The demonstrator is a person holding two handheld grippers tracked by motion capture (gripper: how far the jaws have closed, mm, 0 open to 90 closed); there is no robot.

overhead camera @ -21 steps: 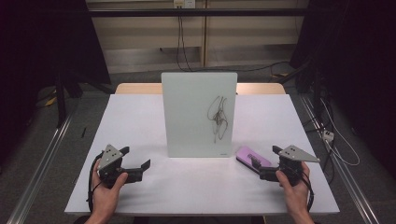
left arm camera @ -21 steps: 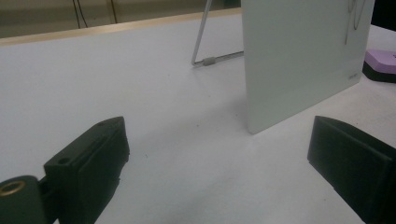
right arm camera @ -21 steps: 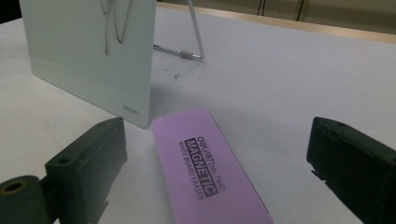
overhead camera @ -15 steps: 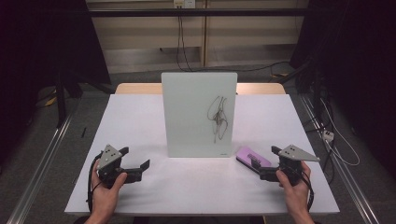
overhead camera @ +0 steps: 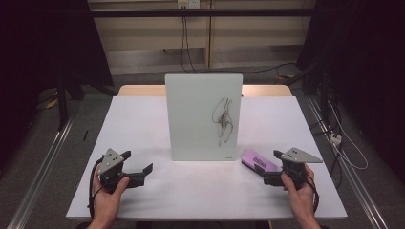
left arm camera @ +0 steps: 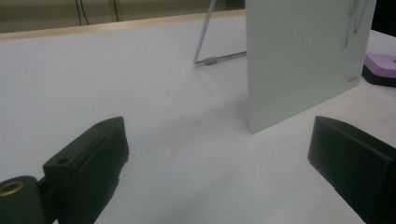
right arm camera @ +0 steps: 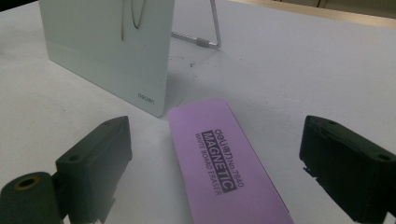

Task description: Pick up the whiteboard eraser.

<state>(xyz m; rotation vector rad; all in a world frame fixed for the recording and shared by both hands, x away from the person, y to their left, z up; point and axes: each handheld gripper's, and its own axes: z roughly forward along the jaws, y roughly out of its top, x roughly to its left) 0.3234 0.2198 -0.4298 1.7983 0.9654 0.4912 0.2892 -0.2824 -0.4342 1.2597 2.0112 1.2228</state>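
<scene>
In the high view, the purple whiteboard eraser [overhead camera: 258, 161] is seen lying flat on the white table [overhead camera: 143, 119], just beside the lower right corner of the standing whiteboard [overhead camera: 204, 117]; the right gripper [overhead camera: 270, 168] is held just behind it, its jaws spread wide and the eraser's near end touching or almost touching them; the left gripper [overhead camera: 138, 168], also spread wide and holding nothing, is kept well apart on the other side of the board, so the right hand is judged the nearer one; the eraser's long axis is seen running diagonally, from the board's corner toward the right gripper.

In the left gripper view, only an end of the eraser [left arm camera: 380, 67] is caught past the board's edge [left arm camera: 303, 60], far off to the right.

In the right gripper view, the eraser [right arm camera: 224, 168] is found between the open jaws, lengthwise along the line of approach, its far end pointing at the board's corner [right arm camera: 107, 51]; a closing across its short width is judged possible once the gripper is advanced and lowered.
</scene>
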